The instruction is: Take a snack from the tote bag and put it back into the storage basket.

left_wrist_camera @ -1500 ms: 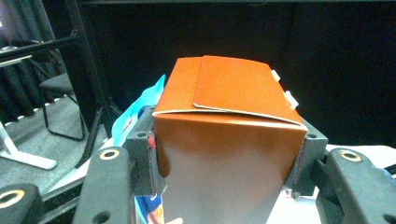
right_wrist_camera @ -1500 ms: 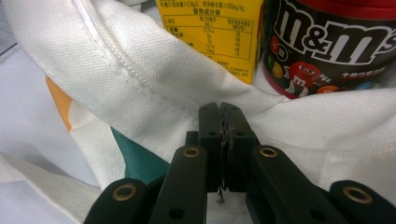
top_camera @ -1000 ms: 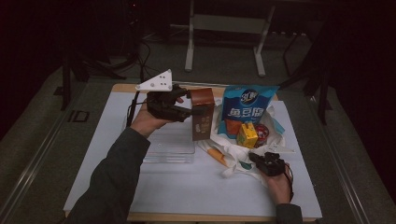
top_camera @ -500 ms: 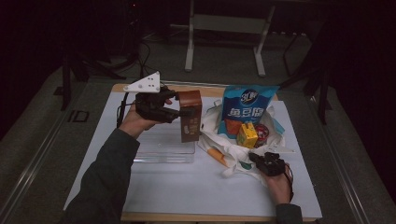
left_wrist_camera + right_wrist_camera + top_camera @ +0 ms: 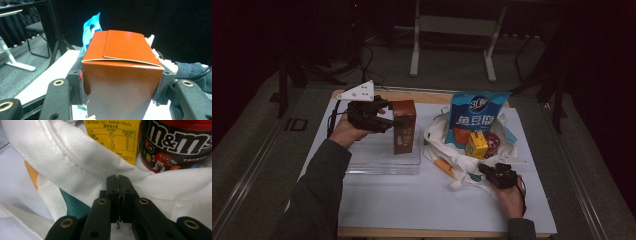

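Observation:
My left gripper [image 5: 398,121] is shut on a brown carton [image 5: 404,127] and holds it upright over a clear plastic box [image 5: 382,161]. In the left gripper view the carton [image 5: 120,75] sits between both pads of the left gripper [image 5: 121,87], its folded top facing me. Near the front right, my right gripper [image 5: 488,170] is shut on the rim of a white cloth bag [image 5: 447,150]. The right gripper view shows the right gripper [image 5: 118,185] with its jaws pressed together on the bag's cloth [image 5: 75,165].
A blue snack bag [image 5: 477,112], a yellow drink carton [image 5: 476,145] and a dark round candy tub [image 5: 492,141] stand in the bag. The yellow carton [image 5: 112,137] and tub [image 5: 175,145] are just beyond the right jaws. A white sheet [image 5: 412,200] covers the table.
My left gripper has carried the brown carton to the left and a little lower, from beside the bag to over the clear box. The right gripper has stayed still.

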Action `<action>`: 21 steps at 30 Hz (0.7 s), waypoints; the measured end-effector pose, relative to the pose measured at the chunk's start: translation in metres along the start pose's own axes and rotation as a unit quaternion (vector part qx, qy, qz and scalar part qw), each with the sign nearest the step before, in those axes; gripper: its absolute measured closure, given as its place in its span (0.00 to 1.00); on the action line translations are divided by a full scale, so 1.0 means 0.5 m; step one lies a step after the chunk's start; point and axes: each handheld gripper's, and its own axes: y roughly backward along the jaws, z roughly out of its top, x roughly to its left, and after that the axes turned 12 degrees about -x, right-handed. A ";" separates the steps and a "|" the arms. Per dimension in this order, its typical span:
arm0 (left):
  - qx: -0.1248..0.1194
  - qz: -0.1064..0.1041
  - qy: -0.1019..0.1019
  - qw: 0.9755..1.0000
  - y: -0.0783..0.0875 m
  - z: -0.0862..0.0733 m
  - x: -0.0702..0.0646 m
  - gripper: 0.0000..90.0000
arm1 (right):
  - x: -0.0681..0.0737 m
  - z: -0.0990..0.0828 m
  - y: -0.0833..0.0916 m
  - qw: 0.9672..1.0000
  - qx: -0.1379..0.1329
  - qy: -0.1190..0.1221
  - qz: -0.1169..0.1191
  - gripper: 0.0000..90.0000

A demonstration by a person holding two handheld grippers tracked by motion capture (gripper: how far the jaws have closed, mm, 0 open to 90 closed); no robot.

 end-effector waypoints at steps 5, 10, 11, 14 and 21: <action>0.012 0.006 0.001 1.000 0.012 -0.012 0.005 0.48 | 0.000 0.000 0.000 1.000 0.000 -0.001 0.000 0.98; 0.027 0.013 -0.003 1.000 0.026 -0.017 0.008 0.48 | 0.000 0.000 0.000 1.000 -0.001 0.000 0.000 0.98; 0.029 0.013 -0.003 0.999 0.029 -0.018 0.009 0.48 | 0.000 0.000 0.000 1.000 0.000 -0.001 0.000 0.98; 0.036 0.017 -0.002 0.999 0.038 -0.022 0.012 0.47 | 0.000 0.000 0.000 1.000 -0.001 0.000 0.000 0.98; 0.065 0.023 0.000 0.998 0.047 -0.042 0.020 0.47 | 0.000 0.000 0.000 1.000 0.000 0.000 0.000 0.98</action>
